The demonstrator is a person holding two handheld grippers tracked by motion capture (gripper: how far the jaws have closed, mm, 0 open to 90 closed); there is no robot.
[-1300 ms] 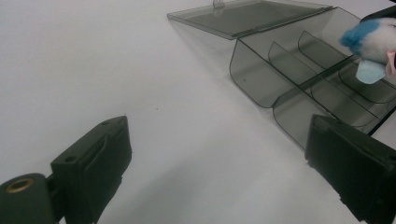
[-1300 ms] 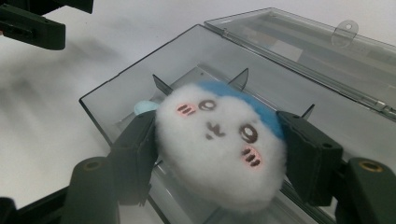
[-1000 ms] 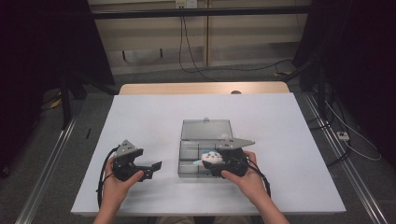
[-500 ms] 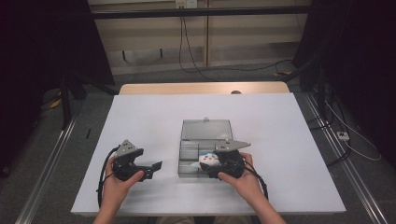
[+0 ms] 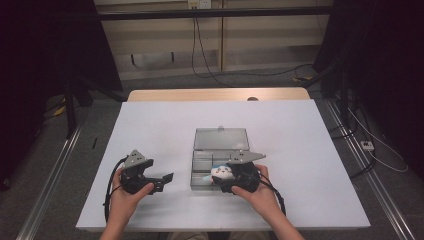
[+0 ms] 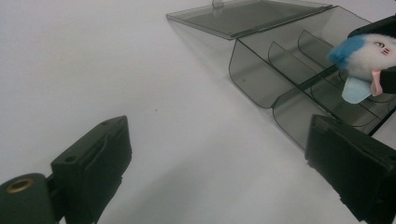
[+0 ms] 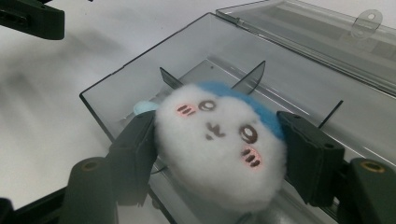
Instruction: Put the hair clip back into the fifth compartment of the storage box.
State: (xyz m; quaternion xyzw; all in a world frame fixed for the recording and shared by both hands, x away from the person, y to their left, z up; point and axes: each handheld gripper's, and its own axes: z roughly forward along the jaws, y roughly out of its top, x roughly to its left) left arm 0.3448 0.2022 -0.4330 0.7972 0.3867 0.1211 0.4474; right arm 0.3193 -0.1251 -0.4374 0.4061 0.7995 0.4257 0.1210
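- Right gripper [image 7: 217,144]: jaws clamped on a plush toy [image 7: 219,140], one black pad pressed into each side of its white body.
- Plush toy: white and fluffy, blue on top and behind, stitched face with brown eyes and mouth, and pink cheek stripes. No brand tag, label or lettering can be read on it.
- Position: the toy is held over the near end of a smoky clear plastic box [image 5: 200,172], above its divided compartments; in the left gripper view it [image 6: 362,60] hangs above the dividers. Cannot tell if it touches the box floor.
- Box: lid [image 5: 221,138] swung open and lying flat on the far side, with a small hang tab at its edge. No writing is legible.
- Left gripper [image 5: 167,180]: jaws wide apart, holding nothing, over bare white table [image 5: 165,130], just left of the box.
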